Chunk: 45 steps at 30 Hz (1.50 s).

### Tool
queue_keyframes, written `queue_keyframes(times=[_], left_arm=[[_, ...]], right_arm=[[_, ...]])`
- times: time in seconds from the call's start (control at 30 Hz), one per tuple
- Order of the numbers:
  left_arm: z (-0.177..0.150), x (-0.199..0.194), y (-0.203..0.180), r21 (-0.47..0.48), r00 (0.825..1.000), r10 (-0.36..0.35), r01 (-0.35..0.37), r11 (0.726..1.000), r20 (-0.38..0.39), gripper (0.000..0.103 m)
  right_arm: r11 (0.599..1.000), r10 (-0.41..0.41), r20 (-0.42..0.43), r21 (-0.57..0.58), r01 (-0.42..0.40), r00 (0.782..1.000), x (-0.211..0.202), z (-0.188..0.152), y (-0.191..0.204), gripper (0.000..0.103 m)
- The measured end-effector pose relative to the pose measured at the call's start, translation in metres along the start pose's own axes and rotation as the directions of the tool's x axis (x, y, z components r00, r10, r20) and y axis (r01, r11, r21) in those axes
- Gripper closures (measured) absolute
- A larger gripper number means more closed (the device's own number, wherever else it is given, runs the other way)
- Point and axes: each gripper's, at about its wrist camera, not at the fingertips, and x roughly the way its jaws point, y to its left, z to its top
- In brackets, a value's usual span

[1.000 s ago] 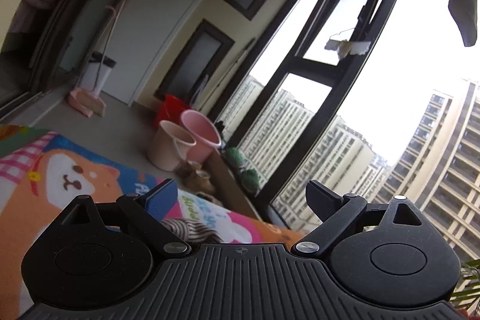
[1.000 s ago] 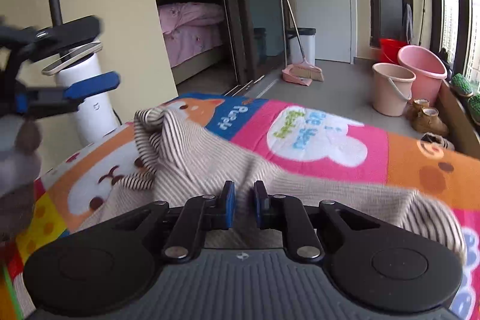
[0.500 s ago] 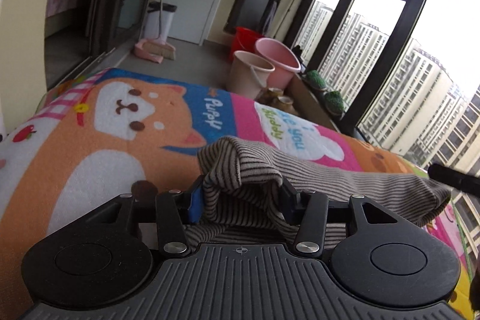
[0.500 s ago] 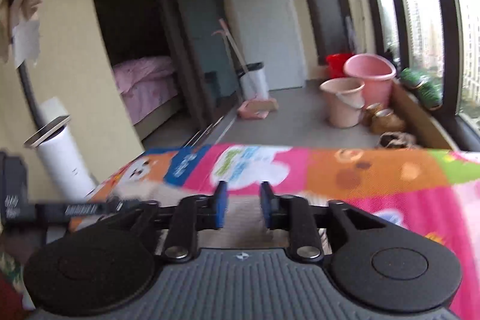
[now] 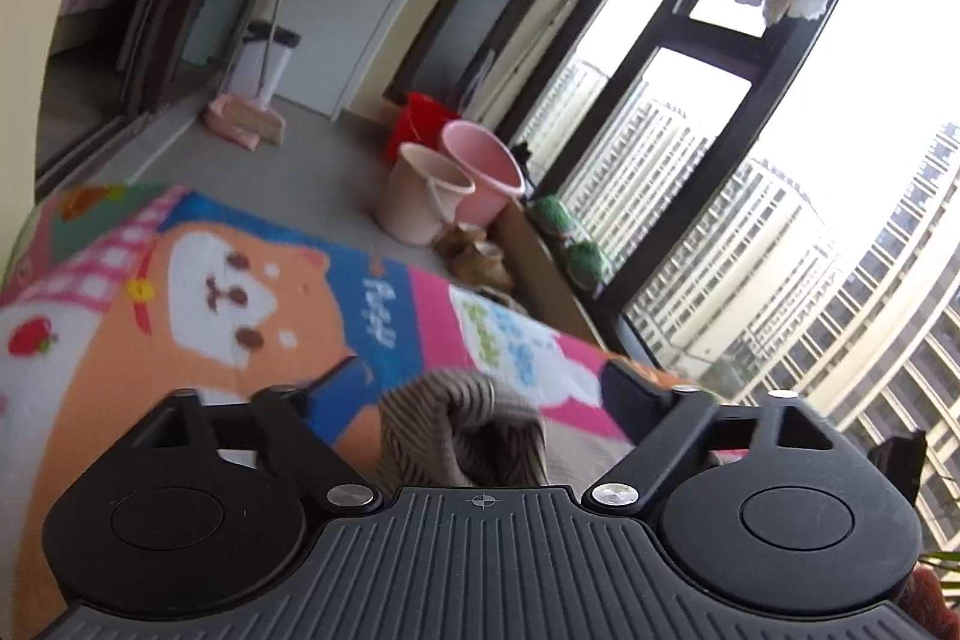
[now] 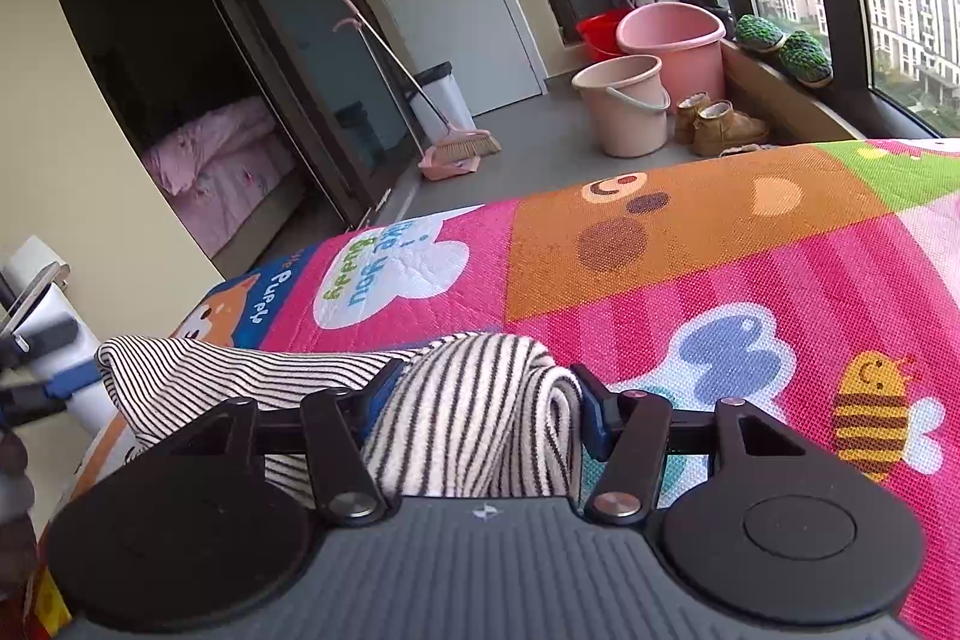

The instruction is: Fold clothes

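A brown-and-white striped garment point(image 6: 198, 376) lies bunched on a colourful cartoon play mat point(image 6: 690, 280). In the right wrist view a thick rolled fold of it point(image 6: 474, 418) fills the gap between my right gripper's point(image 6: 486, 391) blue pads. Those jaws are opening, and the fold looks rounded, not squeezed. In the left wrist view another bunched end of the garment point(image 5: 462, 430) sits between the widely spread fingers of my left gripper point(image 5: 480, 388). Its jaws are opening too, and neither pad touches the cloth. A blue pad of the left gripper point(image 6: 66, 376) shows at the far left edge.
Beyond the mat point(image 5: 180, 316) stand a beige bucket point(image 6: 624, 106), a pink bucket point(image 6: 672, 40) and a red basin point(image 6: 600, 31). Brown boots point(image 6: 720, 127), a broom with dustpan point(image 6: 456, 148), a bin and a large window are nearby. A white cylinder point(image 6: 42, 304) stands left.
The left jaws, closed around the striped cloth half a second ago, have spread wide off it. The right gripper has rolled and shifted; its jaws have widened around a thick fold.
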Motion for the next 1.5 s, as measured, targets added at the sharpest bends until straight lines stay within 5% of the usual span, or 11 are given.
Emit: queue_keyframes(times=[0.3,0.4,0.47,0.67,0.87,1.0,1.27,1.5], left_arm=[[-0.008,0.097,-0.006,0.007,0.966,0.072,-0.072,0.997,-0.250,0.014],[-0.022,0.092,-0.011,0.072,0.966,0.132,-0.119,0.990,-0.223,0.031],[-0.024,0.076,-0.010,0.062,0.974,0.112,-0.101,0.993,-0.199,0.043],[-0.043,0.010,-0.030,0.167,0.994,0.027,-0.009,0.986,-0.103,0.049],[-0.090,-0.024,-0.057,0.340,0.994,0.038,0.000,0.940,-0.105,0.049],[-0.100,-0.031,-0.051,0.347,0.994,0.052,-0.014,0.938,-0.099,0.046],[-0.092,-0.030,-0.038,0.288,0.991,0.062,-0.026,0.957,-0.117,0.037],[-0.062,-0.055,-0.010,0.063,0.995,0.011,-0.005,0.998,-0.098,0.022]], right_arm=[[1.000,0.013,0.022,-0.020,-0.012,1.000,-0.007,-0.005,0.001,0.048],[0.999,0.020,0.042,-0.035,-0.019,0.999,-0.013,-0.007,0.003,0.050],[0.997,0.026,0.069,-0.080,-0.020,0.997,-0.023,-0.009,0.009,0.052],[0.976,0.047,0.132,-0.218,-0.017,0.990,-0.063,-0.026,0.029,0.054],[0.980,0.023,0.097,-0.197,-0.004,0.995,-0.087,-0.043,0.023,0.052],[0.983,0.019,0.088,-0.183,-0.002,0.996,-0.107,-0.046,0.022,0.046],[0.992,0.035,0.143,-0.126,-0.017,0.989,-0.130,-0.015,0.030,0.031],[1.000,0.004,-0.064,0.030,-0.002,0.998,-0.047,-0.007,0.012,0.030]])
